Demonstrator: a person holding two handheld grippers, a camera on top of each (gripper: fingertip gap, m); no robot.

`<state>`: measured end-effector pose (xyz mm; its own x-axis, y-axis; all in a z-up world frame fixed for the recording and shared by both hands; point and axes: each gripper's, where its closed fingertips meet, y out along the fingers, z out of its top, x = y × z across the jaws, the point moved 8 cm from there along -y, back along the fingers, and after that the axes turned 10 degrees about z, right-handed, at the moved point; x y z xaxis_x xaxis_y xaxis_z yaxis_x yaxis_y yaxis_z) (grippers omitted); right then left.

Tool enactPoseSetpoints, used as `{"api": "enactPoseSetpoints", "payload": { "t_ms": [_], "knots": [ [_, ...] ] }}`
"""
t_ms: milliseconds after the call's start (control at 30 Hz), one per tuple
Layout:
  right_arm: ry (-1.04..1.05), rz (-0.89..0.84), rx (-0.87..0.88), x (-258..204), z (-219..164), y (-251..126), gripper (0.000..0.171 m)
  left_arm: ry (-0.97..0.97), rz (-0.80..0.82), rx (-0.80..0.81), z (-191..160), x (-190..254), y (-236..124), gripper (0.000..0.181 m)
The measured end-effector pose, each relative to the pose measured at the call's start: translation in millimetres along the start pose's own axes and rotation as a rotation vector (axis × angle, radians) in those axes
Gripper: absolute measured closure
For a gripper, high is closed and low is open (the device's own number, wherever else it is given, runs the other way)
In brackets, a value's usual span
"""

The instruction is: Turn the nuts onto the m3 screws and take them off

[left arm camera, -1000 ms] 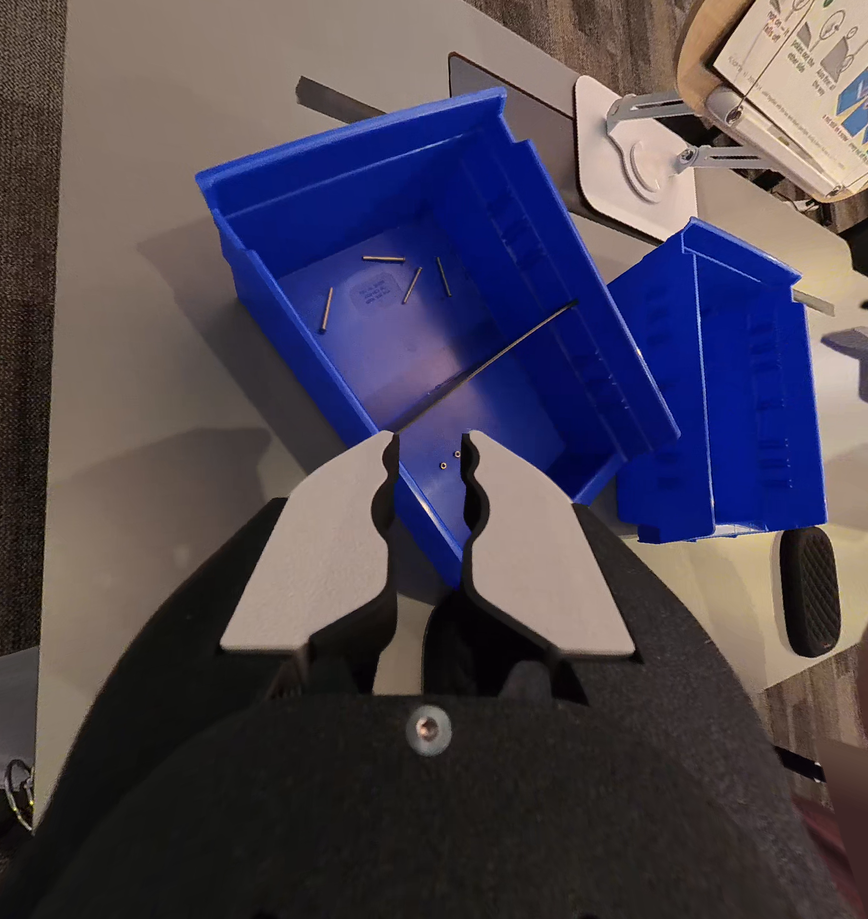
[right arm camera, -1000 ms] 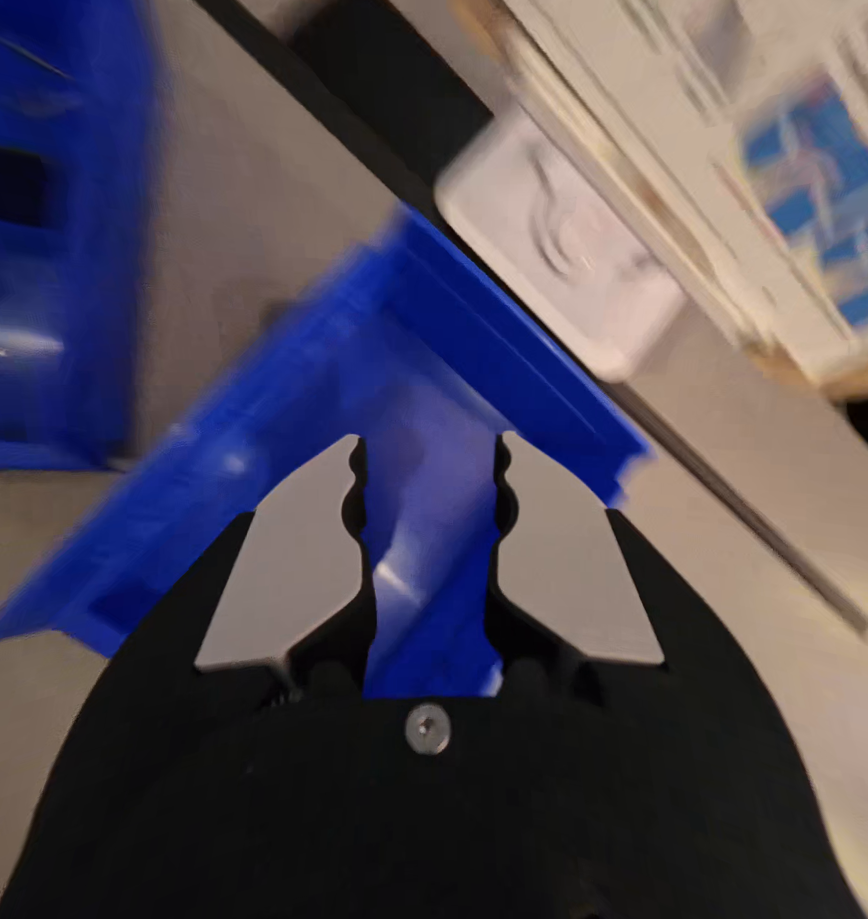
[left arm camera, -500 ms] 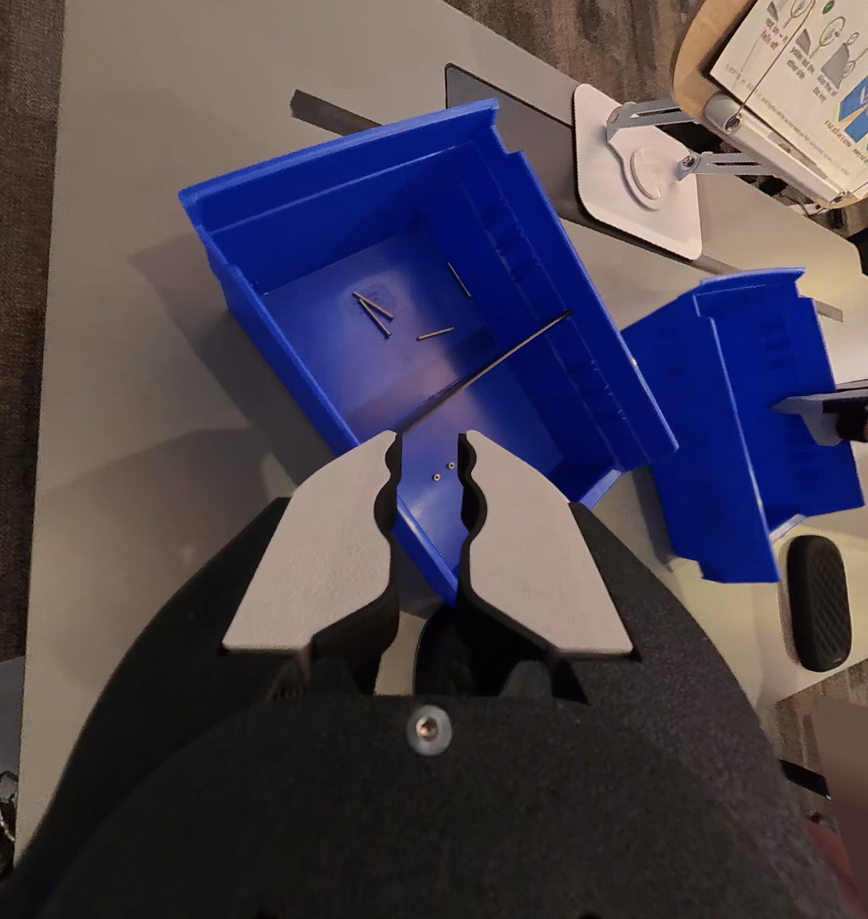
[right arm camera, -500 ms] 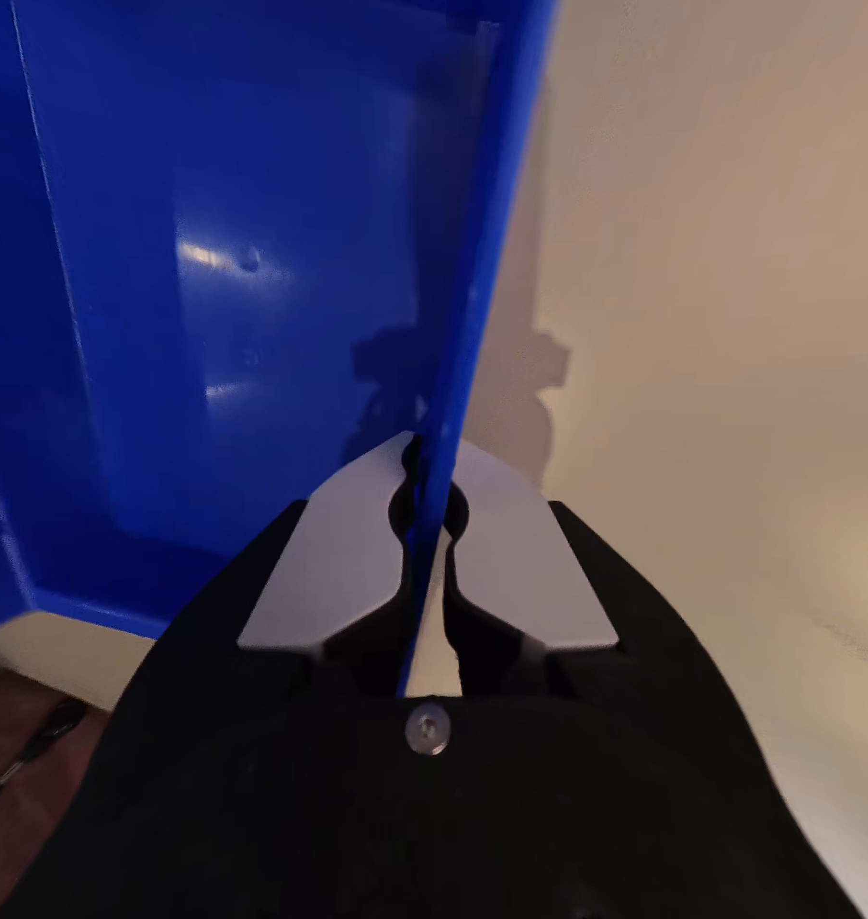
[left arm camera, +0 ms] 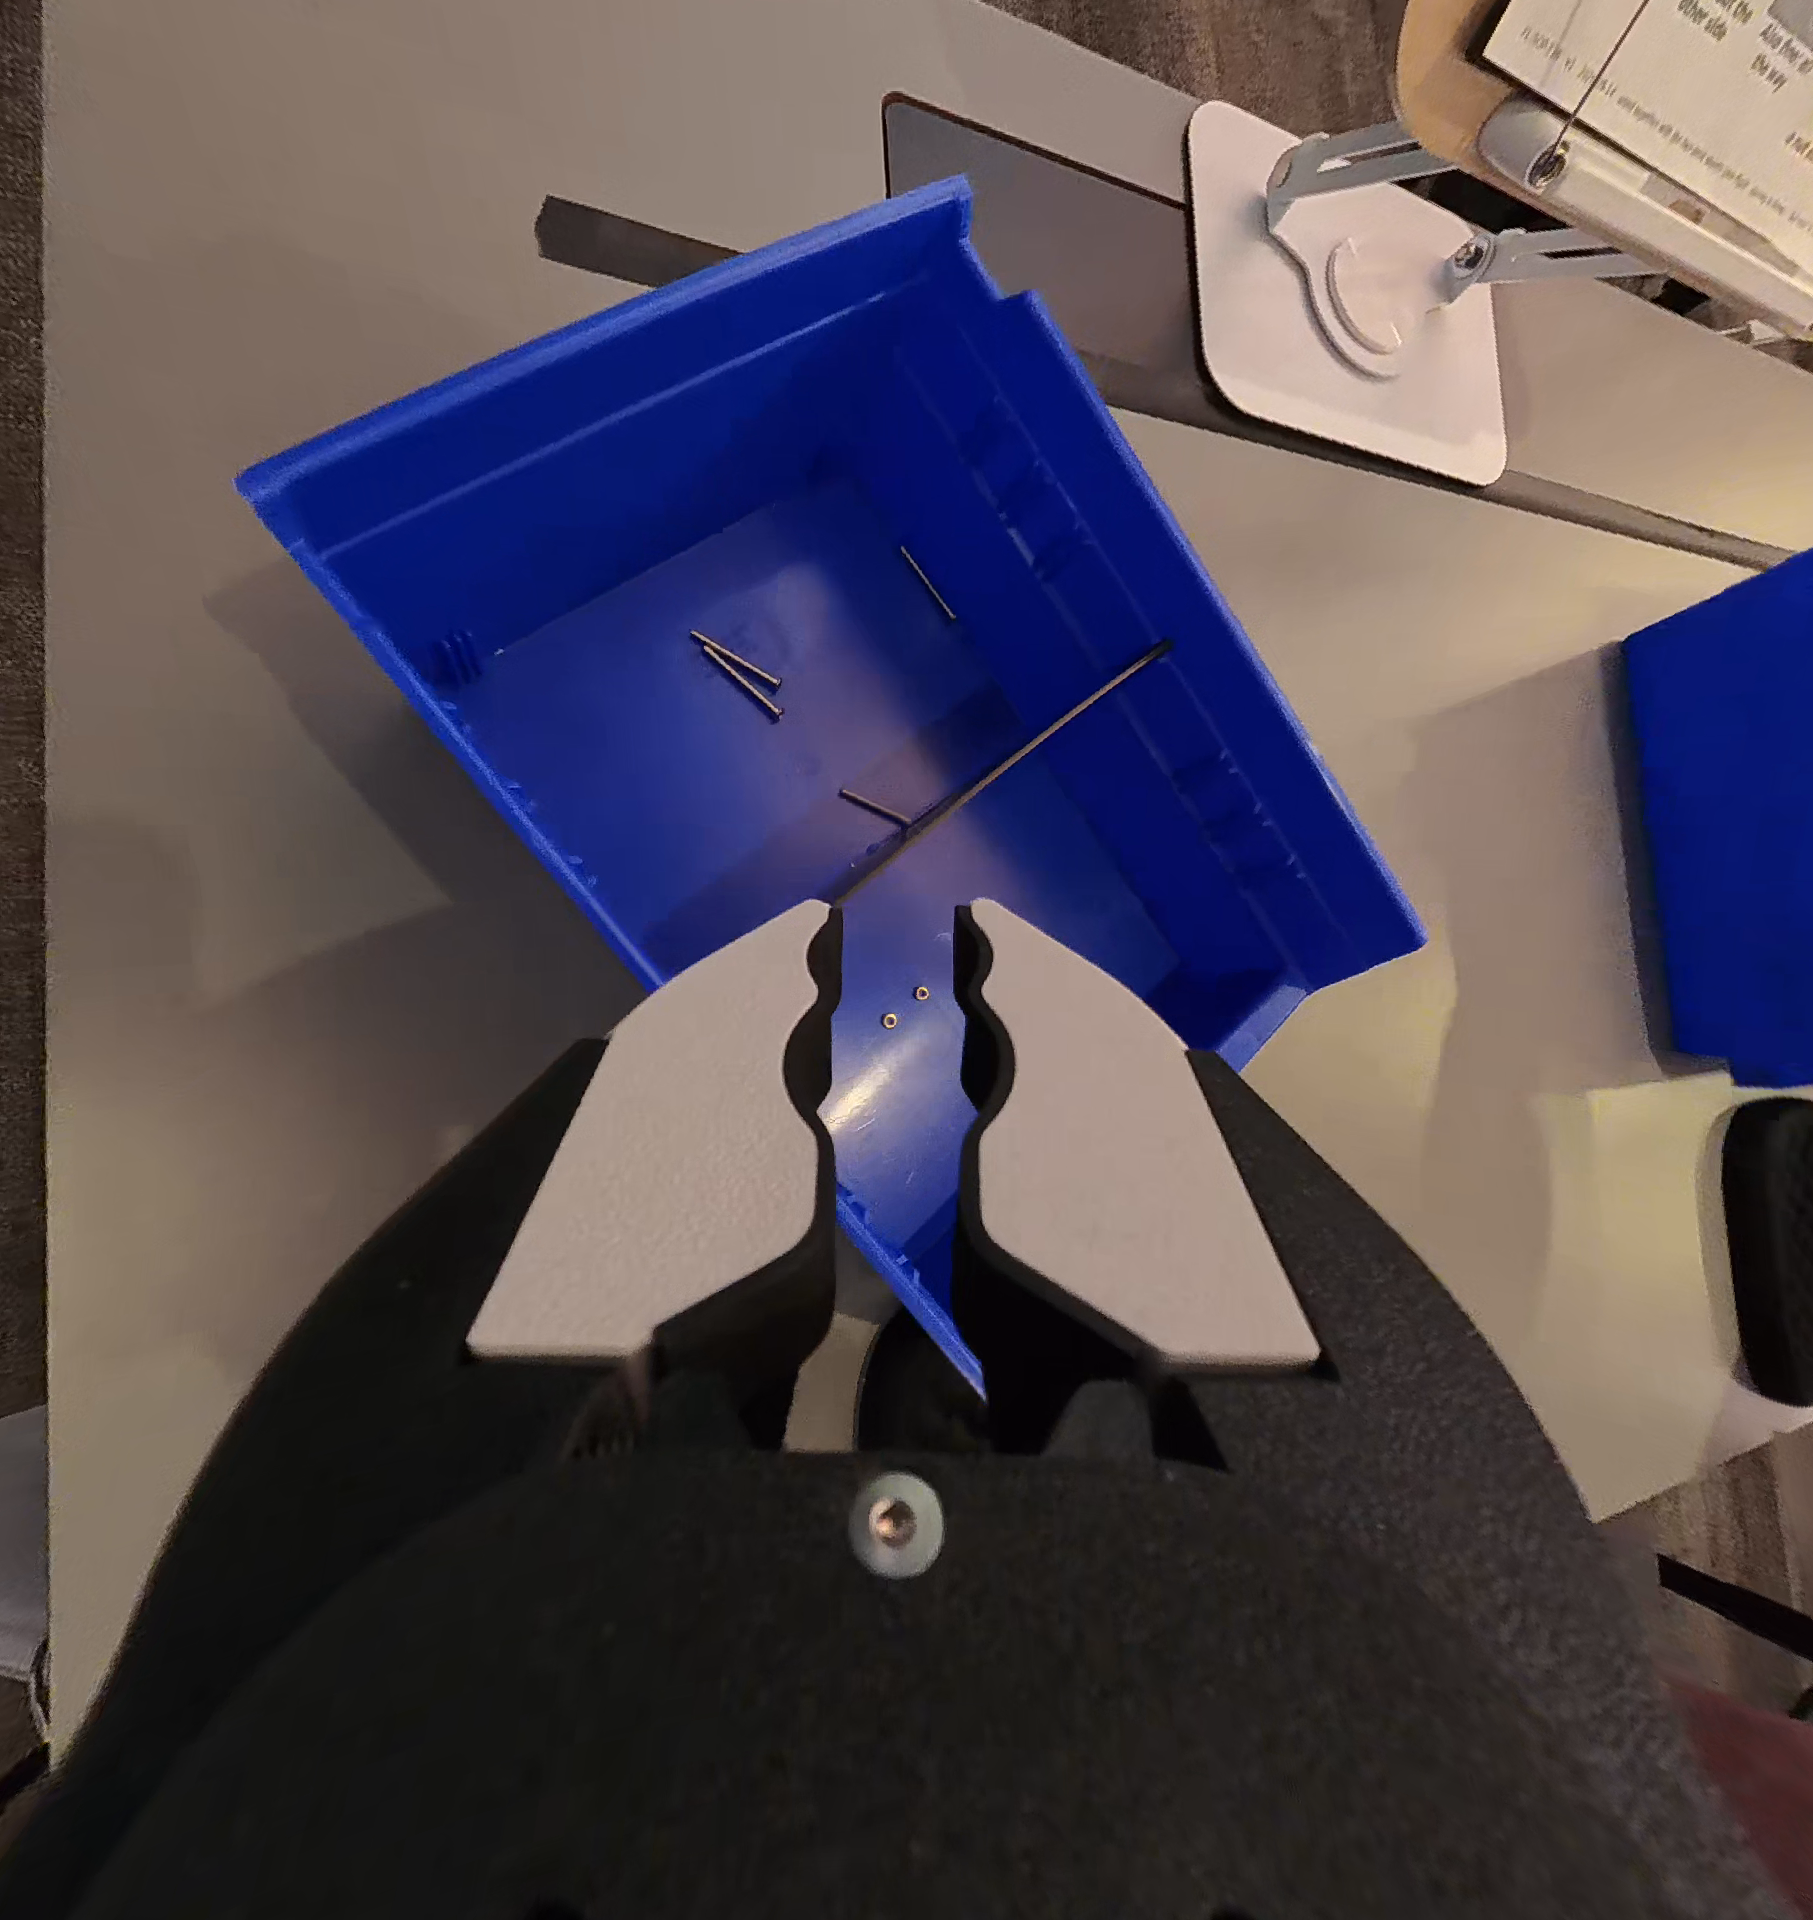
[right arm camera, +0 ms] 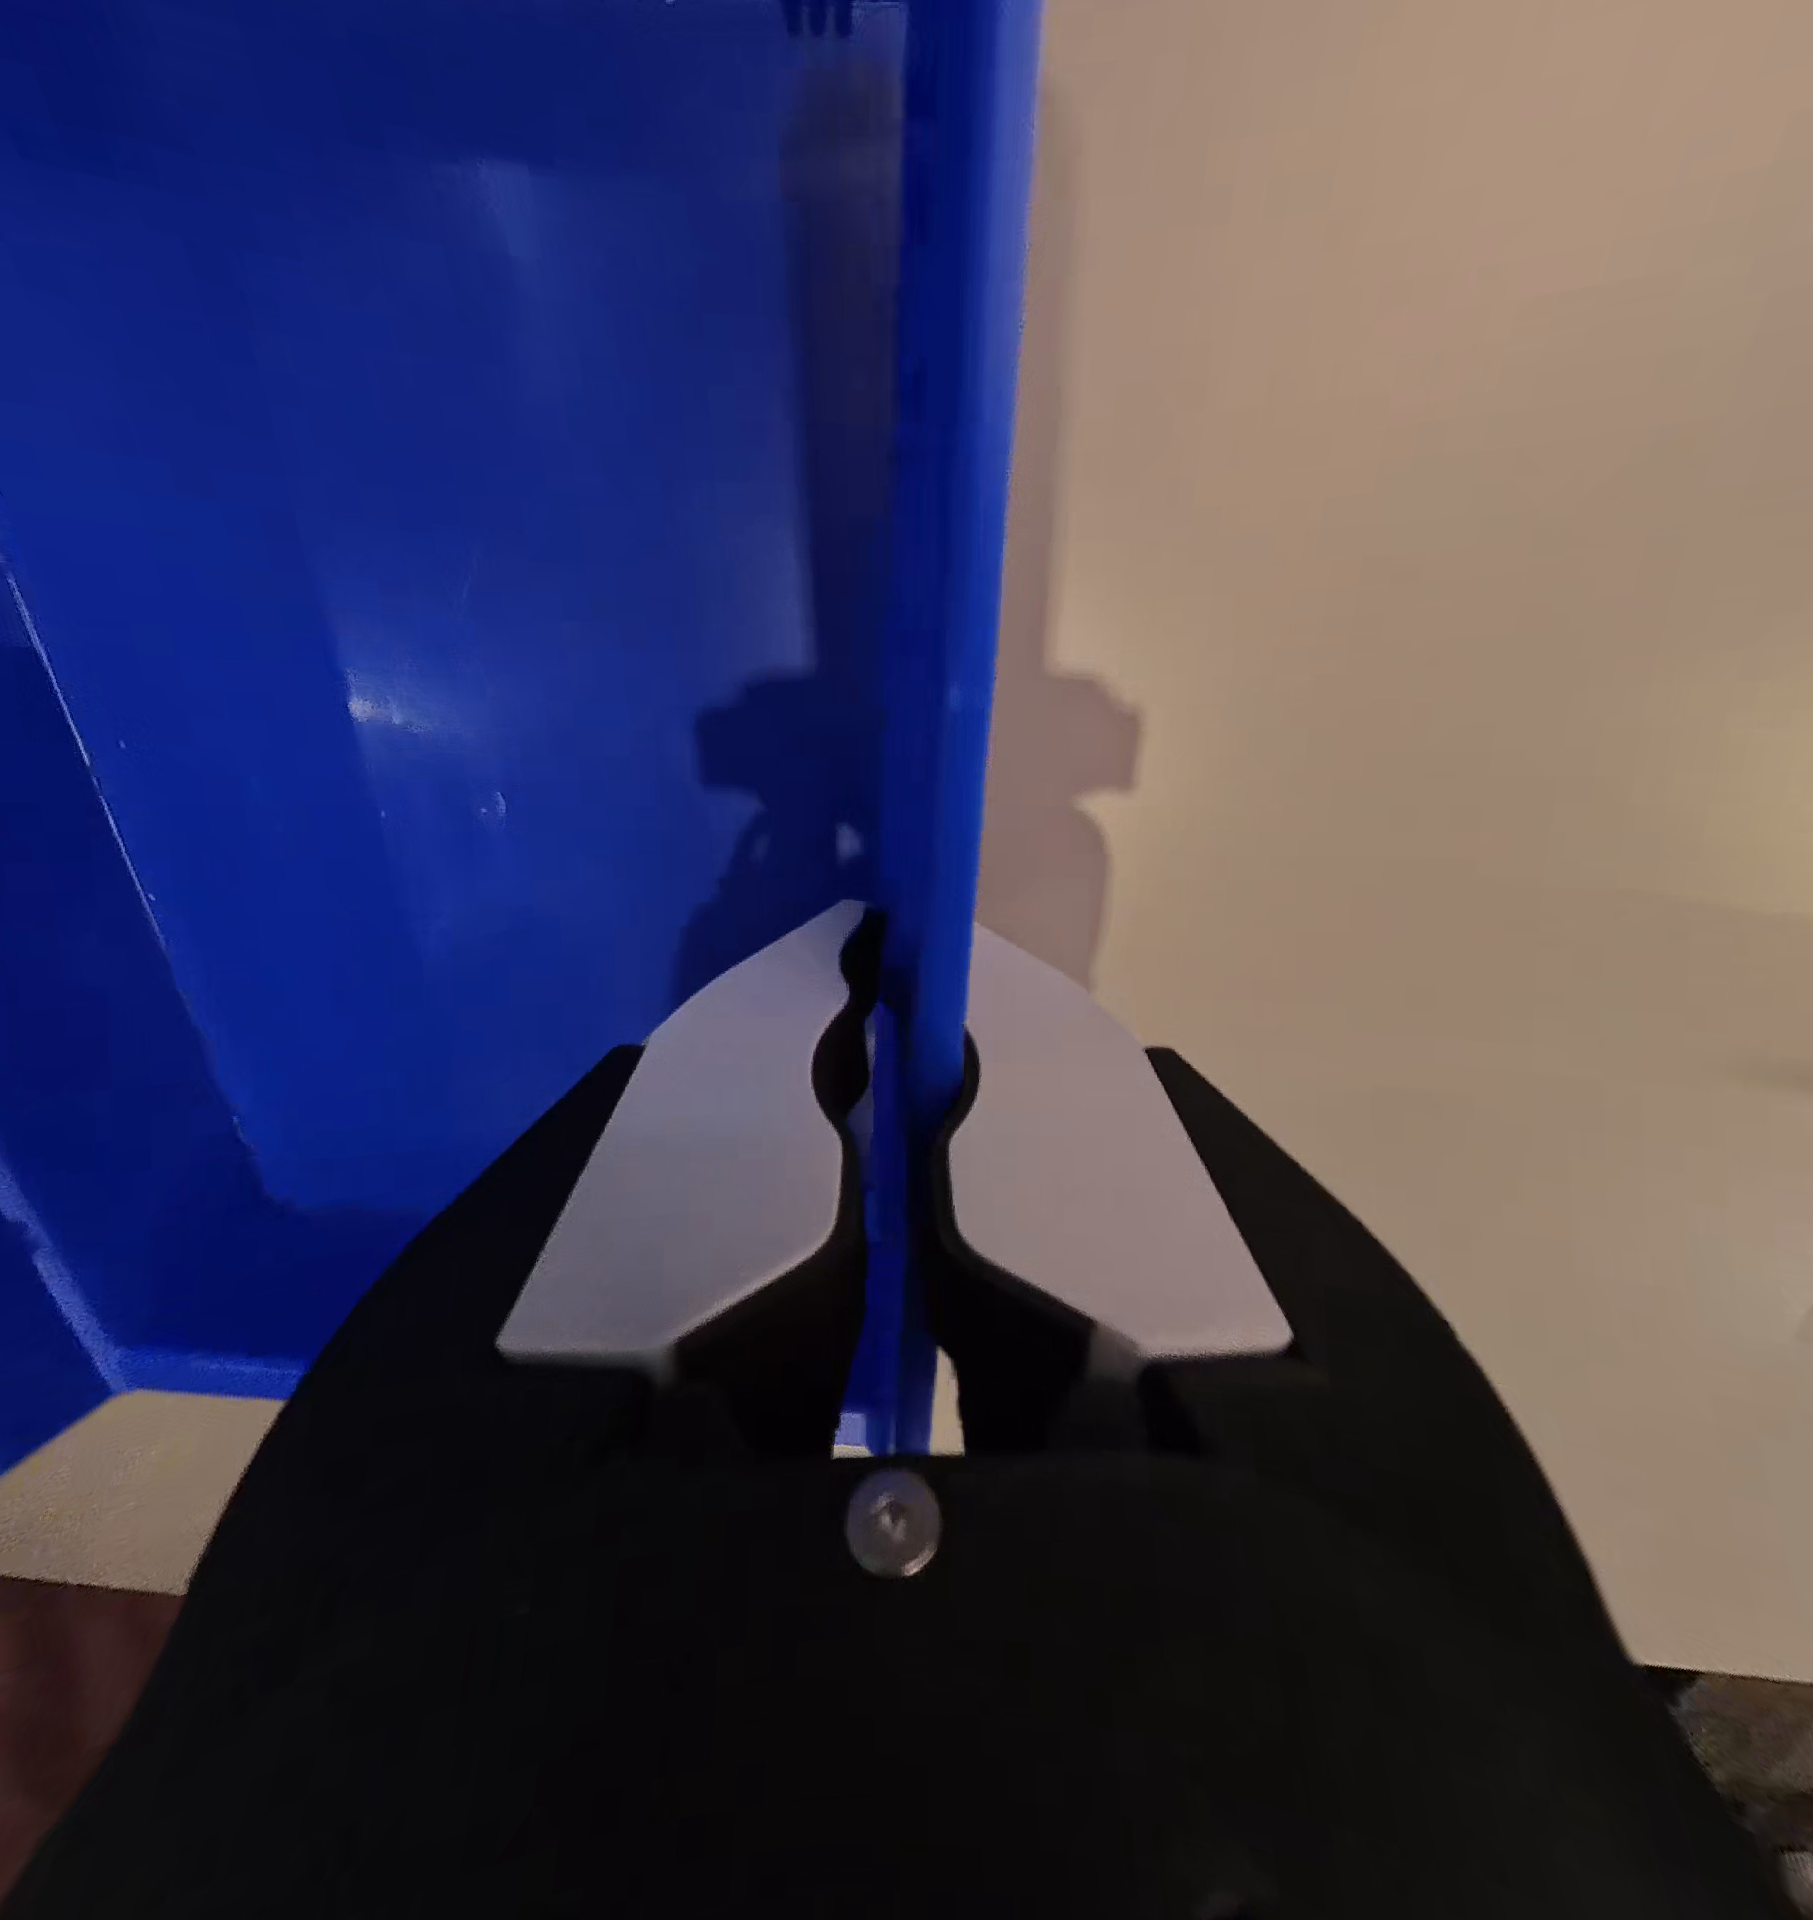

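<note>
A large blue bin (left arm camera: 611, 540) sits on the grey table, split by a thin black divider (left arm camera: 1037, 748). Several thin screws (left arm camera: 741, 675) lie in its far compartment. Two small nuts (left arm camera: 889, 1020) lie in the near compartment. My left gripper (left arm camera: 894, 912) is open and empty over the bin's near corner, and the nuts show between its fingers. My right gripper (right arm camera: 907, 920) is shut on the side wall (right arm camera: 943, 520) of a smaller blue bin (right arm camera: 414, 571), which also shows at the right edge of the left wrist view (left arm camera: 1754, 810).
A white stand base (left arm camera: 1349, 312) and a wooden board with papers (left arm camera: 1660, 94) are at the back right. A black mesh-textured object (left arm camera: 1795, 1247) lies right of my left gripper. The table (left arm camera: 258, 312) ends at the left, with carpet beyond.
My right gripper has shut on the smaller bin's wall and carried that bin to the right. The screws in the large bin have rolled to new spots. The left view has moved closer.
</note>
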<state>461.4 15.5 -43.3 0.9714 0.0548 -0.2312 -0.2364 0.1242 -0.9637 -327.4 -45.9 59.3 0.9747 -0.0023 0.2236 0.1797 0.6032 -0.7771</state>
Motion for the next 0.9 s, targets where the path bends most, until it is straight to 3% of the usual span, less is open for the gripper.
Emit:
{"api": "enactPoseSetpoints", "payload": {
  "t_ms": [300,433,500,600,667,767,900],
  "knots": [
    [-0.095,-0.009,0.045,7,-7,-2,0.163,-0.026,0.055,0.032,1,0,-5,0.165],
    [-0.139,-0.029,0.070,8,-7,-1,0.160,-0.060,0.094,-0.017,-7,-8,-5,0.153],
    [-0.186,-0.089,0.112,7,-7,-6,0.150,-0.077,0.084,-0.049,-12,-10,-2,0.146],
    [-0.249,-0.212,0.286,3,1,-28,0.137,-0.110,0.084,-0.119,-20,-15,5,0.143],
    [-0.255,-0.249,0.445,-3,6,-51,0.137,-0.119,0.109,-0.167,-24,-17,10,0.140],
    [-0.260,-0.174,0.650,-21,10,-83,0.137,-0.128,0.123,-0.219,-29,-18,16,0.141],
    [-0.274,-0.082,0.785,-41,11,-110,0.137,-0.114,0.134,-0.316,-37,-14,29,0.137]
  ]
}}
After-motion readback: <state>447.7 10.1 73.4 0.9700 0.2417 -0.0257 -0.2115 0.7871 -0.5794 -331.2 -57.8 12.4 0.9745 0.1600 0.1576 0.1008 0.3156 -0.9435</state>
